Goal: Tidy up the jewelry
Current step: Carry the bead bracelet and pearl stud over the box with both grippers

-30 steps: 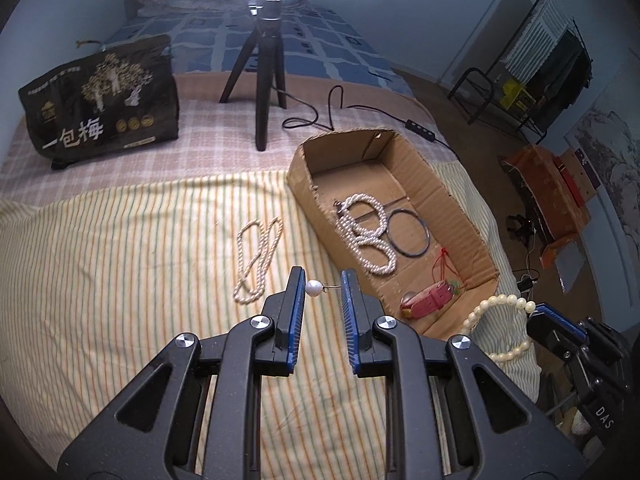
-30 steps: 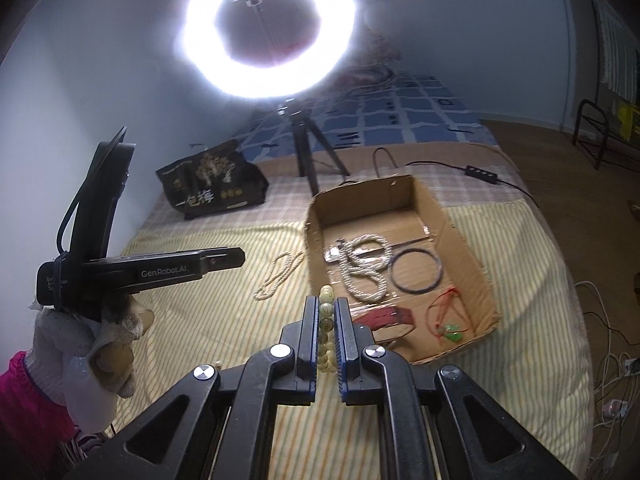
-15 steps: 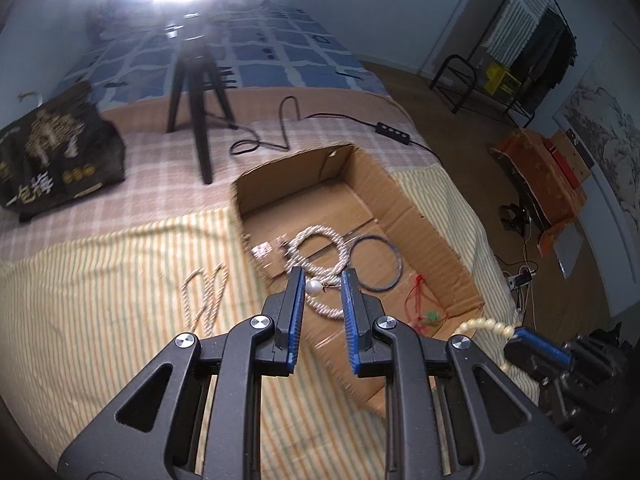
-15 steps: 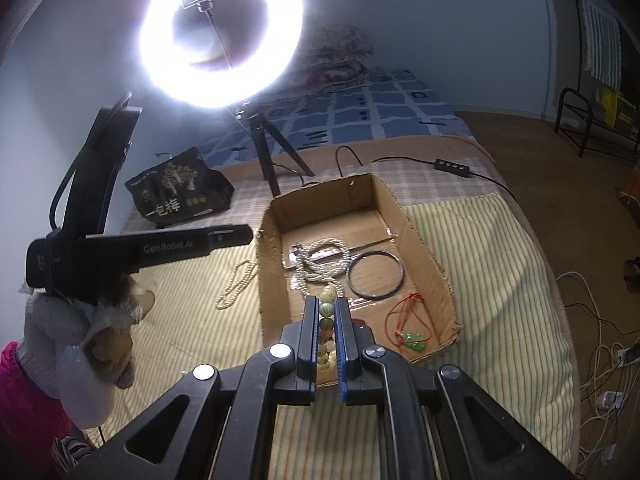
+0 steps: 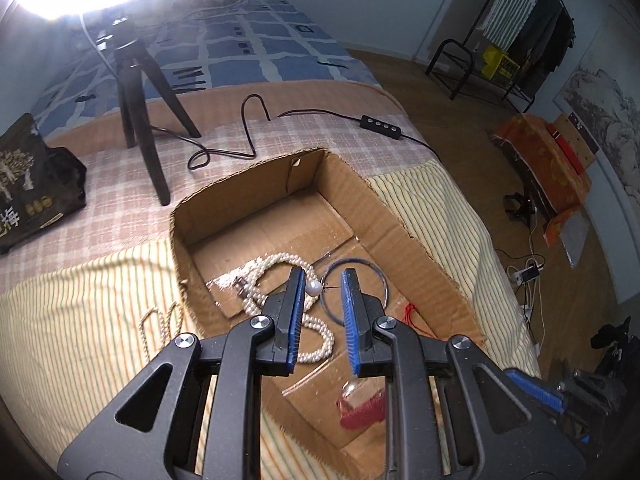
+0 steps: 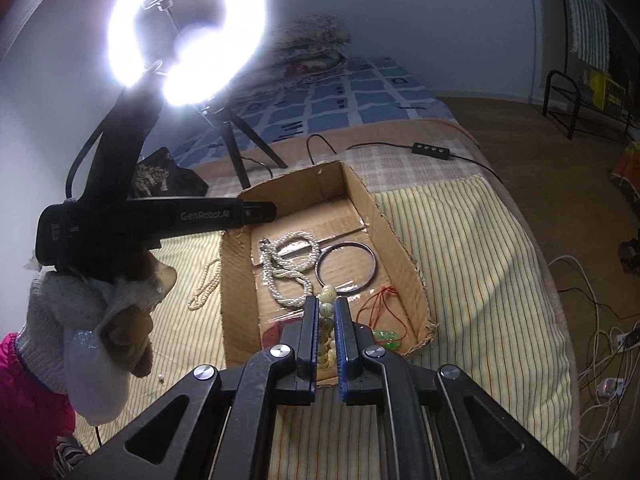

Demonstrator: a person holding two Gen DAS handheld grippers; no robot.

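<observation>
A cardboard box point(image 5: 404, 220) point(image 6: 236, 312) on the bed holds a white pearl necklace point(image 5: 276, 268) point(image 6: 286, 272), a dark bangle point(image 5: 380, 280) point(image 6: 346, 266), a red-cord green pendant point(image 6: 384, 334) and a red item point(image 5: 362, 406). My left gripper point(image 5: 323, 286) hovers over the box, jaws a small gap apart, with a pearl earring point(image 5: 314, 288) spanning between the pads. My right gripper point(image 6: 327, 308) is shut on a cream bead bracelet point(image 6: 327, 310) above the box's near end. Another pearl necklace point(image 5: 158, 320) point(image 6: 206, 286) lies on the striped sheet left of the box.
A ring light point(image 6: 186, 28) on a black tripod point(image 5: 140, 120) stands behind the box, its cable and switch point(image 5: 380, 124) beside it. A black bag point(image 5: 28, 184) sits at the far left. A tiny pearl point(image 6: 161, 378) lies on the sheet. The floor drops off at the right.
Both grippers have moved forward and right over the box. The left one still carries the pearl earring and the right one the bead bracelet.
</observation>
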